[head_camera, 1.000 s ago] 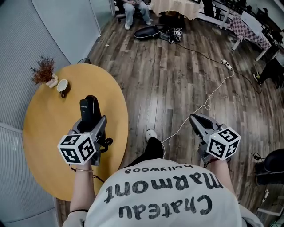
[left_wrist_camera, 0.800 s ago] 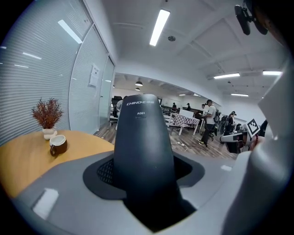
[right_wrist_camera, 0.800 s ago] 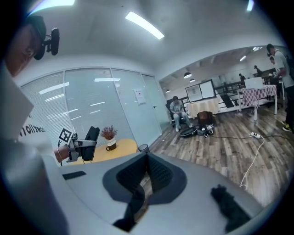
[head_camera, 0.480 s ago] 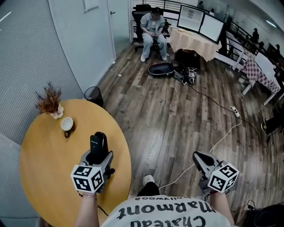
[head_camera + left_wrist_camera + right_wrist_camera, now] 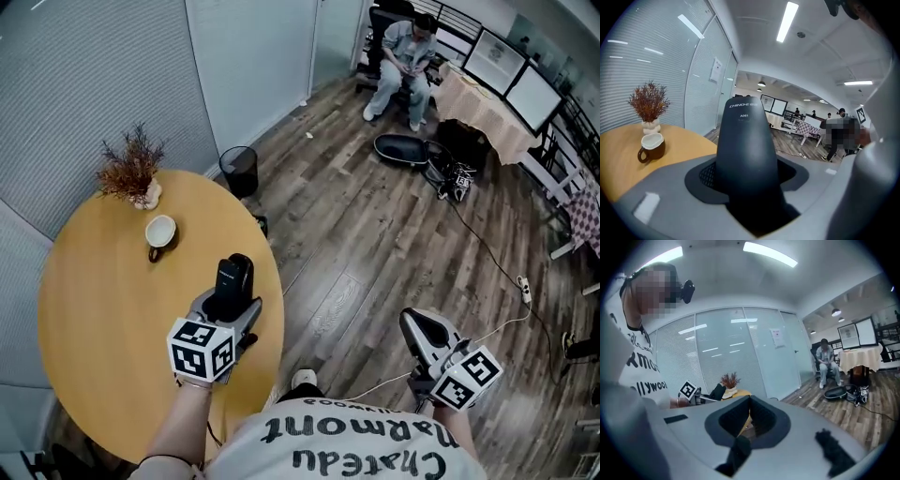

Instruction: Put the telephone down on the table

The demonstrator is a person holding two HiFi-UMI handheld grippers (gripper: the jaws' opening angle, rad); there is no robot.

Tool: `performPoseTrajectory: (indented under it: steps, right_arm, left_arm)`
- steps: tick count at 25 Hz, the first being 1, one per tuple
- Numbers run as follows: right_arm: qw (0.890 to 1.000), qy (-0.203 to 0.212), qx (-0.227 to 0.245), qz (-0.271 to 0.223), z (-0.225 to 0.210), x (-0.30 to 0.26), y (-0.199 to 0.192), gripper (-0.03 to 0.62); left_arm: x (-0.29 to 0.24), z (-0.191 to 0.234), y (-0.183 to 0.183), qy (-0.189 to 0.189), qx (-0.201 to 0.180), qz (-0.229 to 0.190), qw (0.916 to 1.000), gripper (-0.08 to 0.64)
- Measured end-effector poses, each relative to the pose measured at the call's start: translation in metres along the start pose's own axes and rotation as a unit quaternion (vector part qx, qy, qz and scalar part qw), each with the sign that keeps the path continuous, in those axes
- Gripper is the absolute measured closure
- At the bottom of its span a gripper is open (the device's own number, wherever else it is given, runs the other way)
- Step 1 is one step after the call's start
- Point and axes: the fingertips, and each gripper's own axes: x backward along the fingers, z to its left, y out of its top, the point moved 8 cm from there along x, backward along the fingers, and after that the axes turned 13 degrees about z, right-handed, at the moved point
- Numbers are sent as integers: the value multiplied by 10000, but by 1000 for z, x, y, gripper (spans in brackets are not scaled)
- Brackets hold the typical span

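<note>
The black telephone handset (image 5: pixel 232 277) stands upright over the right part of the round wooden table (image 5: pixel 103 309), with my left gripper (image 5: pixel 228 307) shut on its lower part. In the left gripper view the telephone (image 5: pixel 743 150) fills the middle between the grey jaws. I cannot tell whether it touches the tabletop. My right gripper (image 5: pixel 419 330) hangs over the wooden floor to the right of the table, shut and with nothing in it; its jaws (image 5: pixel 747 420) meet in the right gripper view.
A white and brown cup (image 5: pixel 161 232) and a small vase of dried plants (image 5: pixel 131 171) stand at the table's far side. A black waste bin (image 5: pixel 239 167) stands beyond the table. A seated person (image 5: pixel 403 47), bags and cables are farther off on the floor.
The head view has swung, so more of the room's far end shows. The left gripper still holds the telephone over the same part of the table. The right gripper has barely moved.
</note>
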Motion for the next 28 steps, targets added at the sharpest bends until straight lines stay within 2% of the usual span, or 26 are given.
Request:
performPoseTrajectory:
  steps: [2, 6, 10, 16, 19, 22, 28]
  right_arm:
    - [9998, 45, 67, 167, -8, -3, 2, 577]
    - [9993, -126, 26, 365, -30, -11, 3, 577]
    - [9988, 367, -268, 191, -33, -39, 18, 577]
    - [9917, 802, 766, 649, -33, -76, 35, 577]
    - [9896, 1148, 534, 677, -54, -105, 41, 577]
    - [9853, 1568, 328, 589, -76, -133, 59, 577]
    - [9676, 2267, 856, 711, -120, -173, 105, 578]
  left_arm:
    - [-4, -3, 13, 45, -54, -63, 10000, 273]
    - [-3, -11, 26, 38, -106, -158, 9998, 273]
    - [5, -10, 26, 256, -27, -298, 9992, 272]
    - [10, -4, 20, 733, 542, -384, 9951, 275]
    - [4, -1, 19, 926, 783, -310, 9921, 275]
    - [5, 4, 19, 1295, 1077, -347, 9851, 273]
    - [6, -3, 38, 2061, 1735, -712, 9604, 272]
